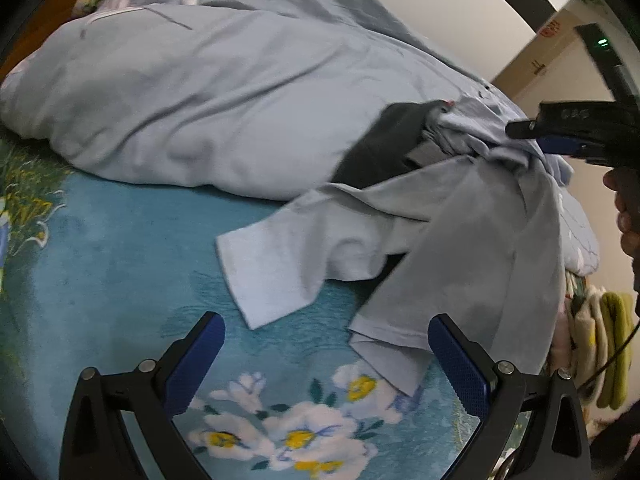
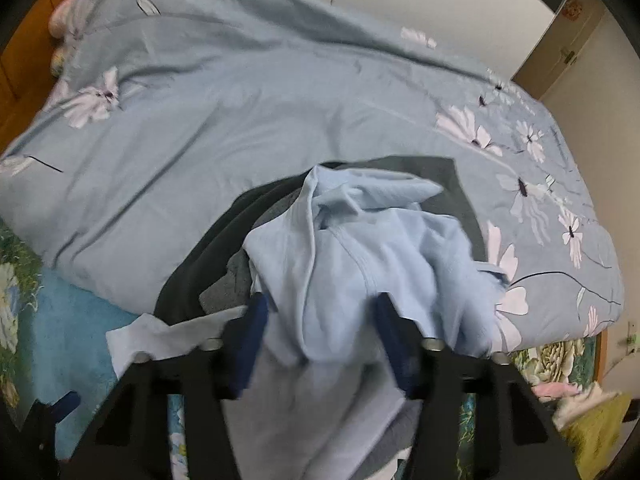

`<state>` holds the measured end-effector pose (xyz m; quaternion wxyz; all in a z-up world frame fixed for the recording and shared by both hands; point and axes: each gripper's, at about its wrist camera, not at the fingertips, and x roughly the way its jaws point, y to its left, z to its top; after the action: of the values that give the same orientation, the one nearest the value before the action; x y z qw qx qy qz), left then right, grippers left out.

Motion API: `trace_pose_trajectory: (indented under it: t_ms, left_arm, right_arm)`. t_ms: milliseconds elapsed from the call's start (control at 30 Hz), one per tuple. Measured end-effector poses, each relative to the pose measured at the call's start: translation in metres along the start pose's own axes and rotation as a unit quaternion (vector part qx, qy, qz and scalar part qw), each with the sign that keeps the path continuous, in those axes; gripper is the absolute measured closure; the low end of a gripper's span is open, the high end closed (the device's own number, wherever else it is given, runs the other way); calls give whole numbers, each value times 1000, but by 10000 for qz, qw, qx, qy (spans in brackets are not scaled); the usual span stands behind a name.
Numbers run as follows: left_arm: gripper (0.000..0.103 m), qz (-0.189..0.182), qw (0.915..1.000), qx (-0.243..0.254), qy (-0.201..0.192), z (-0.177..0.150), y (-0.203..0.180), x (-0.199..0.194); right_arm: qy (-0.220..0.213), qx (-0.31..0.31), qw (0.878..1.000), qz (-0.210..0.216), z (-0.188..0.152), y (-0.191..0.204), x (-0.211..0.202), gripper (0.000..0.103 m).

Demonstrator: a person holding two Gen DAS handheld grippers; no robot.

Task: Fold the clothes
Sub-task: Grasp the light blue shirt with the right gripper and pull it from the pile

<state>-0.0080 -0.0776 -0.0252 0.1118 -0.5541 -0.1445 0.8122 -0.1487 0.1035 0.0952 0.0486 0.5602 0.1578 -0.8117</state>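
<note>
Right tongs straddle the blue shirt, seemingly unclamped (blurred)

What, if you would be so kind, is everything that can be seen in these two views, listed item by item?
Light blue T-shirt: one, pale blue, bunched and draped over the dark garment, one sleeve out on the bedsheet.
Dark garment: one, dark grey, under the T-shirt against the duvet.
Duvet: one, grey-blue with pale flowers, heaped across the bed.
Bedsheet: one, turquoise with white and yellow flowers, under everything.
Door: one, beige, far right wall.
Yellow-green cloth: some, beside the bed at right, blurred.
Left gripper: open, above the sheet near the T-shirt's hem.
Right gripper: fingers astride the T-shirt.
</note>
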Motion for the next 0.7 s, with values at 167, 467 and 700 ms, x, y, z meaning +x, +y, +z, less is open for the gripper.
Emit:
trace_pose_trajectory:
  t_ms: [167,467,700]
  left_arm:
    - [0,109,9999,-124,-28,1,14,-13]
    - [0,23,9987,-479,-158,0,27,-49]
    - [0,-359,9972,-647,-101,-10,19,-91]
  right_arm:
    - [138,53,9997,-177,2,-4,1,92]
    - [-723,965,9895,792,-40,-52,-120,93]
    - [-464,932,9872,1212,-134,-36,-178,93]
